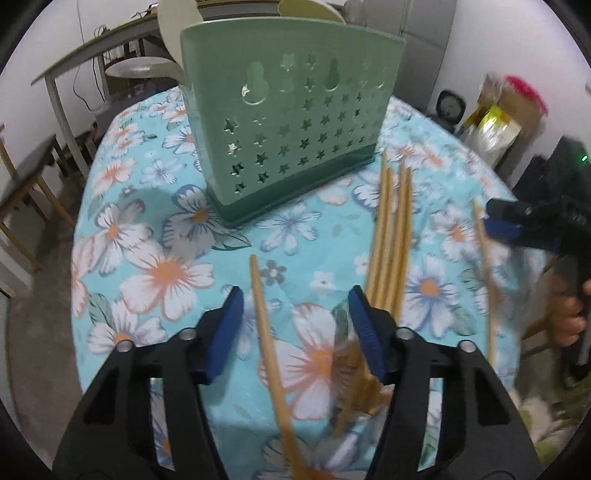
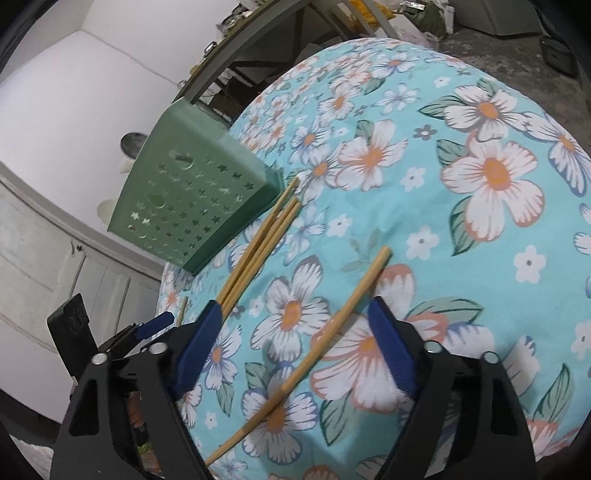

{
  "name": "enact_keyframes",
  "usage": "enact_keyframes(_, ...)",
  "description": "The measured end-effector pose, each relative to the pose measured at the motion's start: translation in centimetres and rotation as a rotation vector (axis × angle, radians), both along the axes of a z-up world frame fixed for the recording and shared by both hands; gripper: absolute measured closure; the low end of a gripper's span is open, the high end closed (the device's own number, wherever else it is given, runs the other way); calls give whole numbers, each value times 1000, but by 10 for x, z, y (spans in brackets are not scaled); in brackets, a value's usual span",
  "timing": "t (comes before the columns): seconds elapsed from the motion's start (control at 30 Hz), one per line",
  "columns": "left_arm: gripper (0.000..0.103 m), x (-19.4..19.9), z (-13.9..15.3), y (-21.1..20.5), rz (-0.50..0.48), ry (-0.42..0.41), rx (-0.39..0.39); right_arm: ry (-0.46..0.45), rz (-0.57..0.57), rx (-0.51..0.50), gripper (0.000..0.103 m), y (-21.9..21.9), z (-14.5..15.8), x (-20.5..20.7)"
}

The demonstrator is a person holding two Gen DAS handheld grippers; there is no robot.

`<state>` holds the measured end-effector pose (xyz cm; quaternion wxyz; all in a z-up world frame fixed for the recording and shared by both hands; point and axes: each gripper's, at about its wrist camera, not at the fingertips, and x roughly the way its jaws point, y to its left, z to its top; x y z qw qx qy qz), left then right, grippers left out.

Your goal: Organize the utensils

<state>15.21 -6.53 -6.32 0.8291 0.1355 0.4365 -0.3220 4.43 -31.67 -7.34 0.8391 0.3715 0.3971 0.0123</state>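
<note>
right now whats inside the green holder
Two cream spoon-like heads stick up above the green holder. Through its star holes only pale patches show; the solid wall hides the shafts and anything else inside. The chopsticks lie outside on the tablecloth.

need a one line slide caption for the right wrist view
Right hand-held gripper open over a single chopstick on the floral tablecloth, green utensil holder beyond.

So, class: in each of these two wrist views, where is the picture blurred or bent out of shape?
Left wrist view: motion blur smears the right tool and the chopsticks near it; the green holder stays fairly sharp. Right wrist view: mostly sharp, but the fisheye bulges the flowered tablecloth and bends the single chopstick.
</note>
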Motion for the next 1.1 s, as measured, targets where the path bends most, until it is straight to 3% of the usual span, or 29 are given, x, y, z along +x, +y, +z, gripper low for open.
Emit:
enact_keyframes(0.23, 74, 19, -9, -2, 40, 20, 61, 34, -65, -12, 51, -8, -3, 4)
enact_keyframes(0.33, 82, 21, -12, -2, 49, 16, 69, 42, -113, 10, 64, -11, -7, 4)
enact_keyframes(0.4, 94, 21, -12, -2, 54, 13, 65, 48, -137, 18, 79, -12, -11, 3)
enact_keyframes(0.47, 97, 22, -9, 0, 62, 11, 57, 48, -149, 54, 90, -15, -15, 3)
enact_keyframes(0.67, 98, 20, 11, 12, 88, -16, -3, -15, -145, 143, 93, -20, -7, -3)
enact_keyframes(0.9, 98, 8, 75, 36, 101, -69, -202, -133, -94, 52, 96, -11, 40, -7)
enact_keyframes(1.1, 98, 2, 149, 46, 81, -188, -407, -199, -75, -50, 97, -4, 73, -13)
